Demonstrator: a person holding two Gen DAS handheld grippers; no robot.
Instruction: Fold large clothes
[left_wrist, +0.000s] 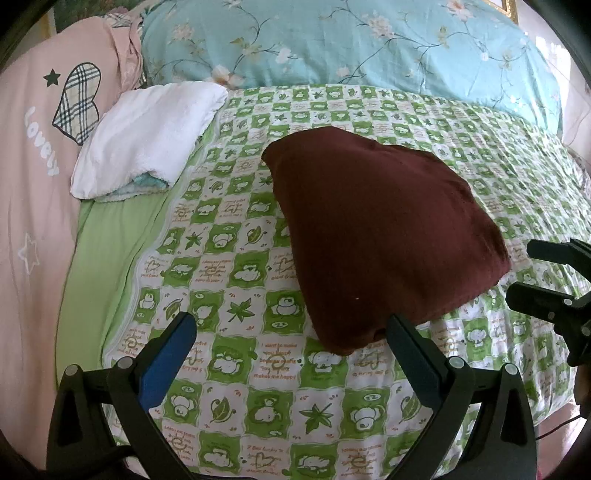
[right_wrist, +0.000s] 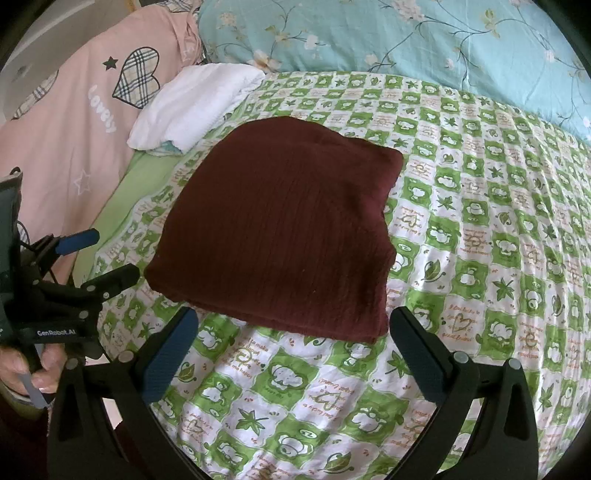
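A dark maroon garment (left_wrist: 380, 229) (right_wrist: 280, 229) lies folded into a thick rectangle on the green-and-white patterned bedspread (left_wrist: 240, 369) (right_wrist: 480, 229). My left gripper (left_wrist: 291, 325) hovers open at the garment's near-left corner, nothing between its blue-padded fingers. Just in front of the garment's near edge my right gripper (right_wrist: 293, 319) stands open and empty. In the left wrist view the right gripper (left_wrist: 524, 271) shows at the right edge. The right wrist view shows the left gripper (right_wrist: 110, 254) at the left, held by a hand (right_wrist: 26, 369).
A folded white towel (left_wrist: 147, 136) (right_wrist: 195, 103) lies at the back left of the bedspread. A pink quilt with a plaid heart (left_wrist: 33, 184) (right_wrist: 74, 122) runs along the left. A pale blue floral pillow (left_wrist: 351, 40) (right_wrist: 406, 37) lies across the back.
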